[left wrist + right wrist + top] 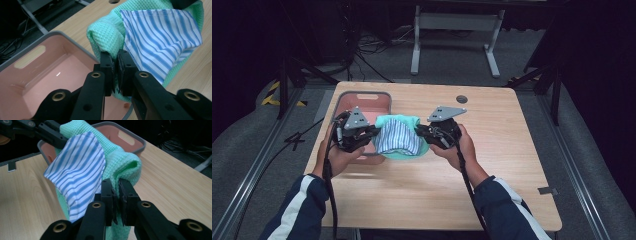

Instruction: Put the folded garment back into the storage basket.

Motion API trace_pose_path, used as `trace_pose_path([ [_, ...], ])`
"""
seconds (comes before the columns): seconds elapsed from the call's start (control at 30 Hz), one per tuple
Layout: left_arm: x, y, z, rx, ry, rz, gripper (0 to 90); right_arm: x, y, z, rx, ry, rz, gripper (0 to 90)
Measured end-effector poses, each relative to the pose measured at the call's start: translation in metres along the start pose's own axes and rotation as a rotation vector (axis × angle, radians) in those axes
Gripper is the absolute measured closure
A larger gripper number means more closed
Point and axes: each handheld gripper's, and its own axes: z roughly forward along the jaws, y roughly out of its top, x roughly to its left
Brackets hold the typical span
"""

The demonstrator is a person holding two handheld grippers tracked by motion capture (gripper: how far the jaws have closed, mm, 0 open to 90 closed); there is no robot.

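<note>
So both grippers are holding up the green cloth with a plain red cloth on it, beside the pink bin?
Not quite: the cloth on the green cloth is blue-and-white striped, as the left gripper view shows. Both the left gripper and right gripper do grip it beside the pink bin.

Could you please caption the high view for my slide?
Both grippers, left and right, hold a green cloth beside a pink bin.

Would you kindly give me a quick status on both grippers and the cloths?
Left gripper and right gripper: jaws shut on green cloth. Striped cloth draped over it, bundle beside the pink bin. Nothing in the way.
</note>
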Motion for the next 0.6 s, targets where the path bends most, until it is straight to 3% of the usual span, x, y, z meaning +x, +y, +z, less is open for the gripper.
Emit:
trace_pose_path([
  [0.1, 0.01, -0.006, -0.011, -0.004, 0.016, -0.027, 83.8, 0.004, 0.006, 0.007, -0.004, 0.013, -0.004, 83.1],
  [0.27, 0.018, -0.009, -0.017, 0.001, 0.039, -0.029, 83.8, 0.008, 0.013, 0.017, -0.012, 0.025, -0.007, 83.1],
  [0.6, 0.038, -0.018, -0.036, -0.017, 0.09, -0.077, 83.8, 0.021, 0.04, 0.043, -0.016, 0.048, -0.026, 83.1],
])
